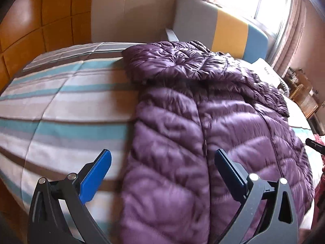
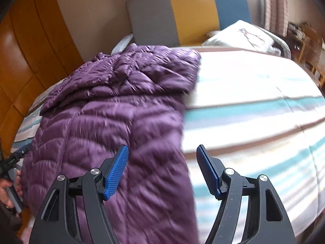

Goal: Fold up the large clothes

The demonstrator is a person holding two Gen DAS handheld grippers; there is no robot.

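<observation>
Purple quilted down jacket [image 1: 203, 122], partly folded into a long narrow bundle with its hood end toward the grey, yellow and blue padded headboard [image 1: 223, 24], lying on the bed's striped white, teal and brown quilt [image 1: 61, 105]. Left gripper [image 1: 162, 166] and right gripper [image 2: 162, 162] hover above the near hem, fingers [image 2: 115, 172] apart and empty in both views. Each straddles one long edge, a placing that suits gathering the hem for a crosswise fold.
</observation>
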